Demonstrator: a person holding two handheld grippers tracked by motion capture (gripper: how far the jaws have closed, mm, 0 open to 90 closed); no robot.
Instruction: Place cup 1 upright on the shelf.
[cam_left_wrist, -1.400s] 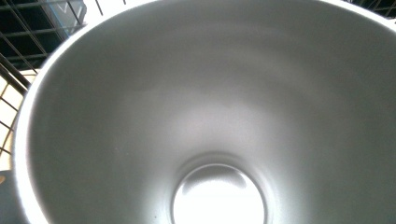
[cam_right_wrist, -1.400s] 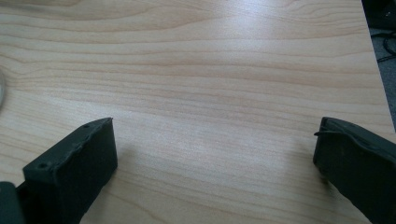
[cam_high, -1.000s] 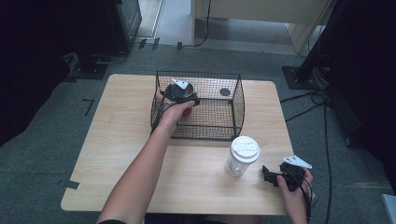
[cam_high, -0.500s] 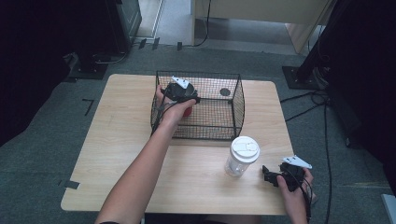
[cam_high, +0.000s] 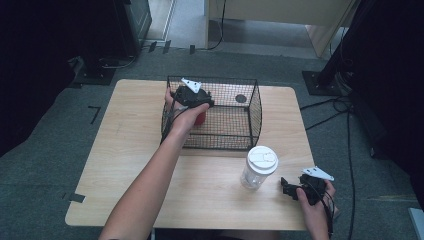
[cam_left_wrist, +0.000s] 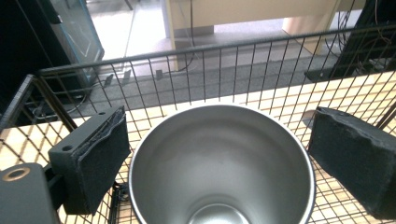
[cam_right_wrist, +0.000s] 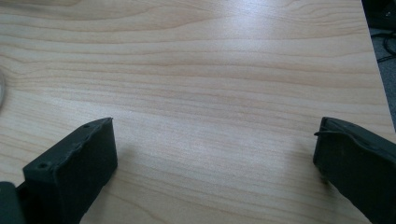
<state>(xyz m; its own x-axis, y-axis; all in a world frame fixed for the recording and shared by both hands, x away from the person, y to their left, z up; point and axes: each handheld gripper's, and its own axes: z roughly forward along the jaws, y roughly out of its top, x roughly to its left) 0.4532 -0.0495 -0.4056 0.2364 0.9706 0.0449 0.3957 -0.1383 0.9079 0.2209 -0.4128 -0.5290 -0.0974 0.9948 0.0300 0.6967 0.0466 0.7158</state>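
The high view is dim and soft, with dark, murky corners, while the pale tabletop (cam_high: 125, 150) catches even light from above. Daylight brightens the floor (cam_high: 185, 20) at the top (it looks washed out in the left gripper view). There the metal cup (cam_left_wrist: 219, 163) shows smooth grey sheen without harsh glare, and the basket (cam_left_wrist: 205, 70) wires bend slightly toward the edges. In the right gripper view the wood grain glows, faint shadows lying beside the blurred pads (cam_right_wrist: 70, 168).
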